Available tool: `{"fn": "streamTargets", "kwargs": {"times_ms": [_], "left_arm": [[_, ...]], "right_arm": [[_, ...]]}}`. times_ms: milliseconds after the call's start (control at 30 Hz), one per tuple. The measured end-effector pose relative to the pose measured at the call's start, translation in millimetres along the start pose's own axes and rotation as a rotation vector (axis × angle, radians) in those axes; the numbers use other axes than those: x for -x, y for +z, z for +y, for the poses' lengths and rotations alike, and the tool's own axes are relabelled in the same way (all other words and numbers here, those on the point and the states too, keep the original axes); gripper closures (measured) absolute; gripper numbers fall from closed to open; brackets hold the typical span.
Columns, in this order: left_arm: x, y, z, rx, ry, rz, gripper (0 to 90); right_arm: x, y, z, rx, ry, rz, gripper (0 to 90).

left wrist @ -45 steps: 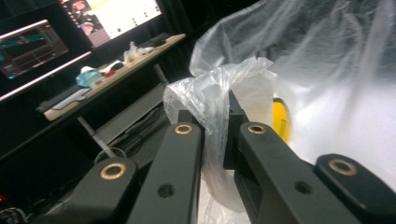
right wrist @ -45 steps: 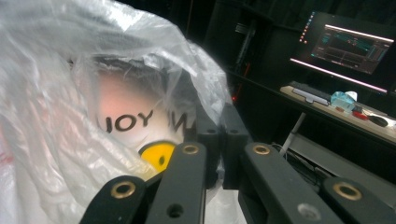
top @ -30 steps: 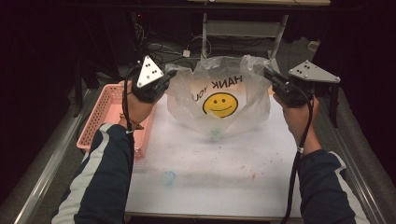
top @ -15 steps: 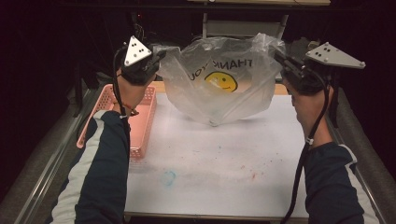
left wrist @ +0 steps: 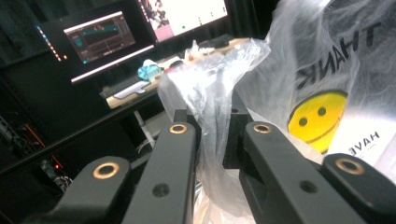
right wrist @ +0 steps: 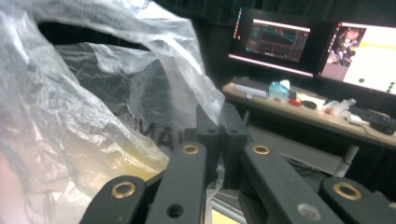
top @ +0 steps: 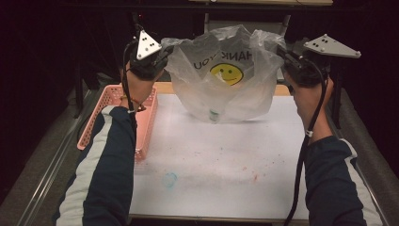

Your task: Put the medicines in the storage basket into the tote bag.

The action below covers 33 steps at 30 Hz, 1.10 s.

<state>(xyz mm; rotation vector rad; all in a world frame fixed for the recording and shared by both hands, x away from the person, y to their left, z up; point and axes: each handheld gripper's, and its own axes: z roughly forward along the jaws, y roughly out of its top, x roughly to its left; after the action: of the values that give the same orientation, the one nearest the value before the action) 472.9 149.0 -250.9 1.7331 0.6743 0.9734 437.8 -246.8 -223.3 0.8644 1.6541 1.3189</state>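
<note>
Bag (top: 221, 80) contents blurred, unidentifiable.

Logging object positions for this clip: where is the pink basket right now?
In the high view the pink basket sits at the table's left edge, beside the white mat, partly under the person's left forearm and below the left gripper.
</note>
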Motion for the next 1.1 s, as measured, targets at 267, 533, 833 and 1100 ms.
{"fn": "streamTargets", "kwargs": {"times_ms": [267, 533, 833, 1100], "left_arm": [[4.0, 19.3, -8.9, -0.035, -0.044, 0.017, 69.9], [11.0, 26.6, -13.2, -0.049, -0.047, 0.074, 47.3], [16.1, 24.7, -18.7, -0.056, -0.055, 0.092, 35.6], [39.7, 22.8, -48.4, -0.056, -0.026, 0.063, 31.0]], "right_arm": [[6.1, 22.0, -11.5, -0.062, -0.009, -0.045, 90.0], [13.4, 35.5, -27.3, -0.107, -0.01, -0.089, 90.0], [30.4, 38.1, -39.1, -0.131, 0.025, -0.163, 74.8], [34.2, 33.6, -46.3, -0.105, 0.052, -0.184, 55.6]]}}
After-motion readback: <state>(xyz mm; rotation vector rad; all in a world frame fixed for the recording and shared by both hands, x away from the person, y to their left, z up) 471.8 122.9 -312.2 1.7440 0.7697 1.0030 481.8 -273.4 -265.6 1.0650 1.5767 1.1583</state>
